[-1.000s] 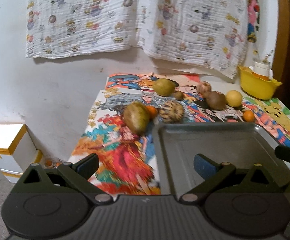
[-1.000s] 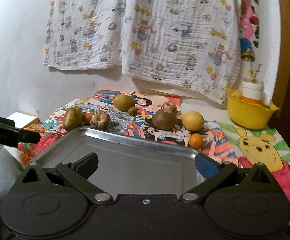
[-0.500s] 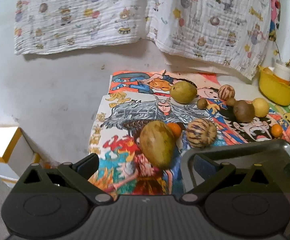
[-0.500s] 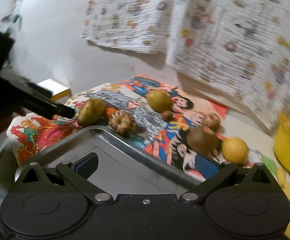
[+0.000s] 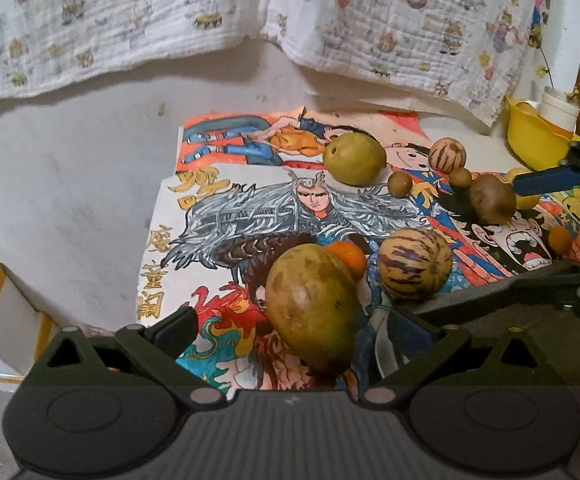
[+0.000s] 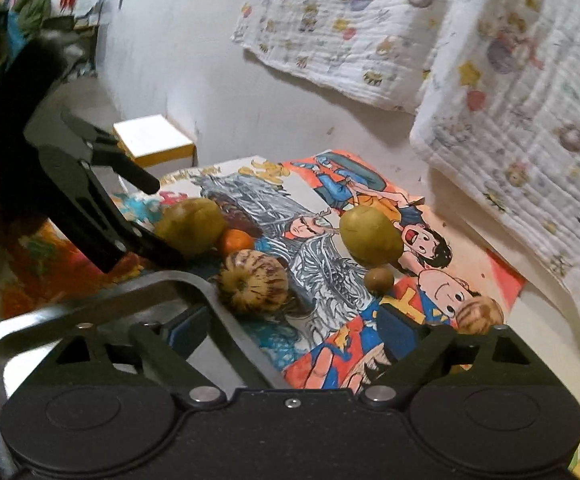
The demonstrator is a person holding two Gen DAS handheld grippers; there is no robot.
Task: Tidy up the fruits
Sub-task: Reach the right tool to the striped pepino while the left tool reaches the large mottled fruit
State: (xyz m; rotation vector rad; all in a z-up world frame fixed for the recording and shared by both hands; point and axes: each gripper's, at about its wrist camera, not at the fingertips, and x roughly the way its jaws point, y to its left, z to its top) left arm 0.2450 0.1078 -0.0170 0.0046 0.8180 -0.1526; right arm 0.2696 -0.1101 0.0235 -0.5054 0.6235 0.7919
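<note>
Fruits [image 5: 313, 311] number ten; left fingers [image 5: 177, 326] open, right fingers [image 6: 187, 330] closing, empty.

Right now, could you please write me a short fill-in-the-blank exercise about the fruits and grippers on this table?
1. The large mango lies between the fingers of the ____ gripper.
2. The small fruit tucked behind the mango, next to the striped melon, is coloured ____.
3. The bowl at the far right of the table is coloured ____.
4. The right gripper, jaws closing, holds ____.

Missing words: left; orange; yellow; nothing
</note>
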